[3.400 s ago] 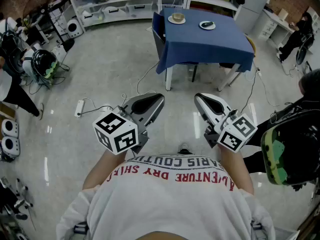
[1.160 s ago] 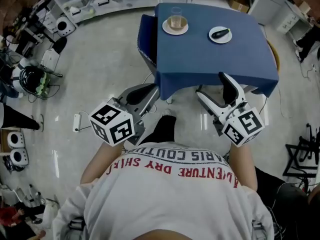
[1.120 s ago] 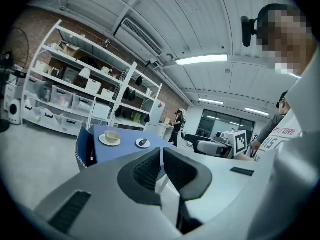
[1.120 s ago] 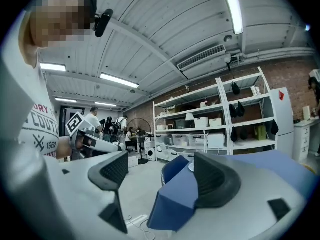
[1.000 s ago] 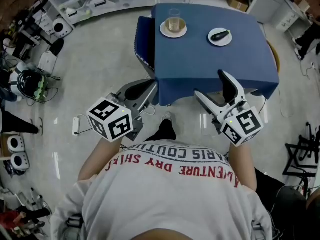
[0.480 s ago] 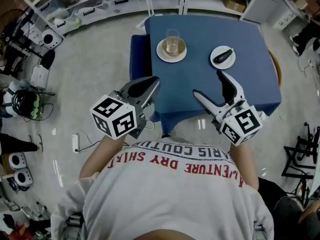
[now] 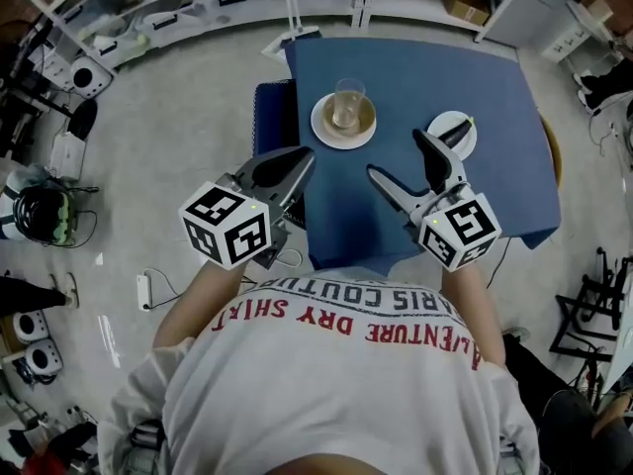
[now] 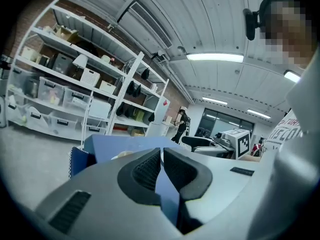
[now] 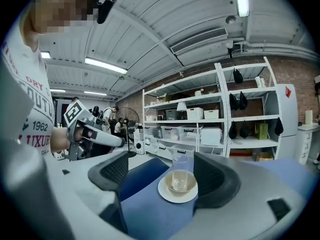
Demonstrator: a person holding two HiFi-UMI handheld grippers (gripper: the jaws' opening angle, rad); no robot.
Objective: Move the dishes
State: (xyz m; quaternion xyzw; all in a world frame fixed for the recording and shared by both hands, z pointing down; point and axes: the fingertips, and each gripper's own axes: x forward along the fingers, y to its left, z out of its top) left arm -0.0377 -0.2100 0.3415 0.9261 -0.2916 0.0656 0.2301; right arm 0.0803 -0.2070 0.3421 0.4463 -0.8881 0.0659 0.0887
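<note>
Spotted the white plate [image 7: 326,138] on the blue table [image 7: 495,77], toward its left side, with a bowl [image 7: 362,127] and a clear glass [image 7: 348,97] stacked on it. Judged the lot rigid, slick, breakable and top-heavy; best pinched at the bare rim and carried level. Held the right gripper [image 7: 398,156] wide open and empty, aimed at that stack, well short. Held the left gripper [image 7: 297,158] pinched together on nothing. Found the second plate [image 7: 465,149] part-covered by a right jaw; couldn't name the dark thing on it.
</note>
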